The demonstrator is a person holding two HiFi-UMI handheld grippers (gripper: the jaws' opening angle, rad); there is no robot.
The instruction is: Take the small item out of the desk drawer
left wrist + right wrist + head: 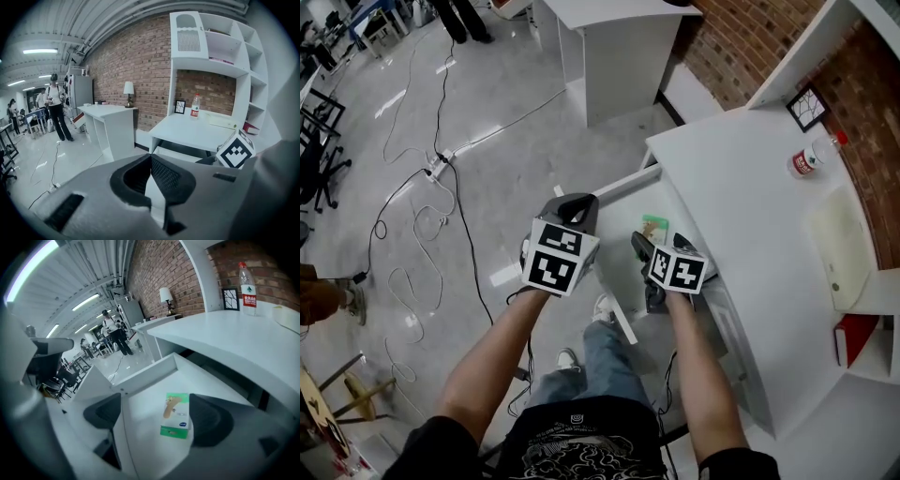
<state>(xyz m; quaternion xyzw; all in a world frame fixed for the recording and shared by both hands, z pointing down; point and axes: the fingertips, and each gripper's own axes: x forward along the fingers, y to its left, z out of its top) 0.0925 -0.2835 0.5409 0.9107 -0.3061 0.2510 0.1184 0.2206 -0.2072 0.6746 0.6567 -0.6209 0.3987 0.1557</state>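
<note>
The white desk drawer (614,186) stands pulled out to the left of the desk (741,187). On its floor lies a small green and white box (653,226) printed with a plaster. My right gripper (647,246) hovers over the drawer, open. In the right gripper view the box (176,416) lies between the two dark pads (103,416), nearer the right one, with the drawer wall (145,371) beyond. My left gripper (574,208) hangs at the drawer's outer end. Its jaws (151,157) are shut tip to tip with nothing in them.
On the desk stand a water bottle (811,159), a small picture frame (807,108) and a cream pad (844,244). A red book (855,337) sits on a side shelf. Another white desk (609,47) stands behind. Cables (422,206) trail over the floor. People (58,112) stand far off.
</note>
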